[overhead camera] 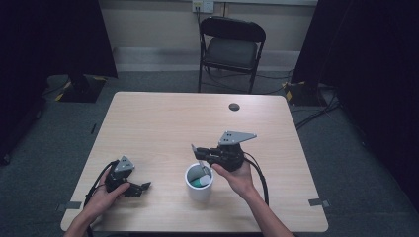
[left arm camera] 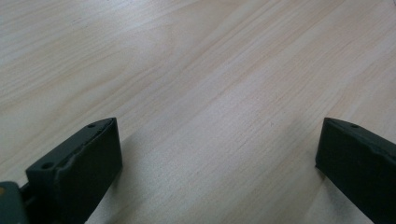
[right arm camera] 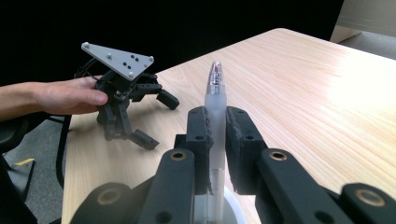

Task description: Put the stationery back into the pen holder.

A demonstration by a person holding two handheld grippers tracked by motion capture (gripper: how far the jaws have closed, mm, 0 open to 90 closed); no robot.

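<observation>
While right claw (right arm camera: 215,122) clamps frosted pen (right arm camera: 215,100) above white cup (overhead camera: 199,189), left claw (left arm camera: 217,154) gapes; no lettering legible.

Rectangular light-wood worktop (overhead camera: 158,123) with rounded corners and a dark round cable port (overhead camera: 234,106) near its far edge. Standing directly on it near the front edge: one white cylindrical cup (overhead camera: 198,186), upright.

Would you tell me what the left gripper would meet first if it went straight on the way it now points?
Most likely the bare table: the left gripper has its jaws open, with wood grain ahead of them. In the high view it aims towards the white cup, though depth is hard to judge.
</observation>
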